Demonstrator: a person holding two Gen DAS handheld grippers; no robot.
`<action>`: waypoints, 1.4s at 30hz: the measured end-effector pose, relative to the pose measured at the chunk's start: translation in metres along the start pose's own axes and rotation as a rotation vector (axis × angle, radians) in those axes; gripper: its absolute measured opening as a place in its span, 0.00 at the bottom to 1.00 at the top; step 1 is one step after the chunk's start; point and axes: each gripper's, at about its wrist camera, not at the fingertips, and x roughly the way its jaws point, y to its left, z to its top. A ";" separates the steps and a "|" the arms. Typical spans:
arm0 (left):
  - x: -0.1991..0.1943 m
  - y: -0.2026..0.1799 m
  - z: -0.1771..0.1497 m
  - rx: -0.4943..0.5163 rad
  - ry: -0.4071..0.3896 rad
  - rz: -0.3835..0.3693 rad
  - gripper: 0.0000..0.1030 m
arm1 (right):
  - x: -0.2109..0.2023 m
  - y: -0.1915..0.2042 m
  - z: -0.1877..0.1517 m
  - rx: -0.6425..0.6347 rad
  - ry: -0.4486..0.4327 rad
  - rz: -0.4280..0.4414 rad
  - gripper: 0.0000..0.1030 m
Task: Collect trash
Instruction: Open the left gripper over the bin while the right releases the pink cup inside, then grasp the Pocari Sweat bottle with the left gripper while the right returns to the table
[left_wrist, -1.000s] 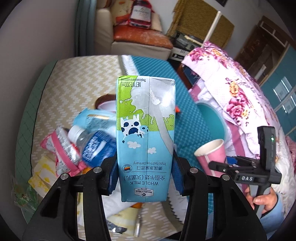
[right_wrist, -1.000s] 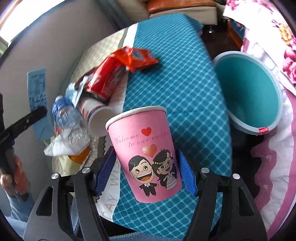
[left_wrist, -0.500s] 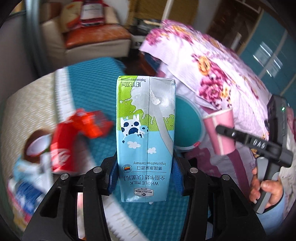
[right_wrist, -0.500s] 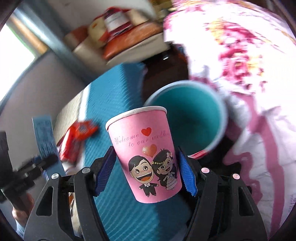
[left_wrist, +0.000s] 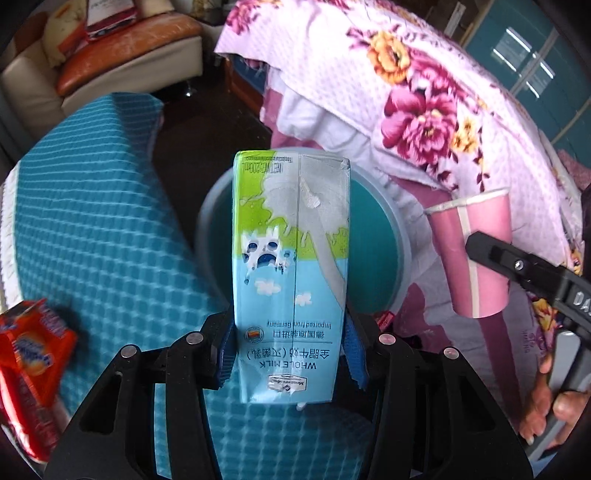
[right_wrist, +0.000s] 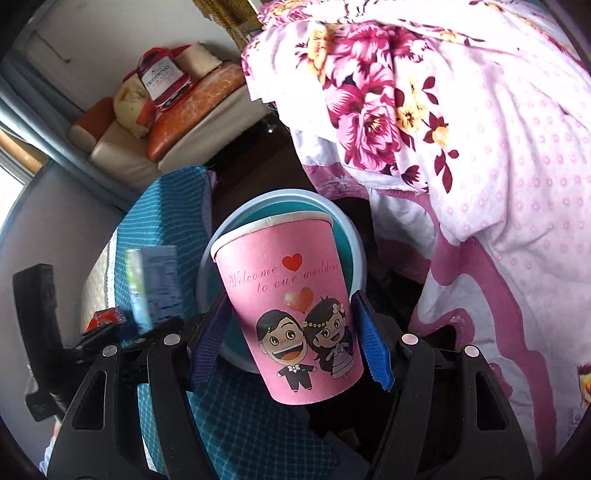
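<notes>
My left gripper (left_wrist: 290, 354) is shut on a blue and green milk carton (left_wrist: 291, 266), held upright in front of the teal trash bin (left_wrist: 373, 236) on the floor beyond the table edge. My right gripper (right_wrist: 291, 347) is shut on a pink paper cup (right_wrist: 295, 306) with a cartoon wedding couple, held over the same bin (right_wrist: 351, 236). In the left wrist view the cup (left_wrist: 476, 254) and the right gripper (left_wrist: 524, 273) show at the right, beside the bin. In the right wrist view the carton (right_wrist: 147, 284) shows blurred at the left.
A table with a teal checked cloth (left_wrist: 92, 229) lies left of the bin. A red snack wrapper (left_wrist: 33, 354) lies on it at the left edge. A pink floral blanket (left_wrist: 443, 110) drapes right of the bin. A sofa (left_wrist: 122, 62) stands behind.
Both grippers have swung right, away from the litter pile on the table, with carton and cup still held. The bin now sits directly behind both items.
</notes>
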 end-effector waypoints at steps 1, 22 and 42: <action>0.005 -0.003 0.001 0.010 0.003 0.005 0.48 | 0.000 0.000 0.000 0.000 0.000 0.000 0.62; -0.040 0.021 -0.028 -0.065 -0.044 -0.010 0.86 | 0.024 0.017 0.002 -0.040 0.047 -0.019 0.62; -0.133 0.098 -0.102 -0.262 -0.146 0.001 0.87 | 0.035 0.094 -0.024 -0.175 0.112 -0.050 0.74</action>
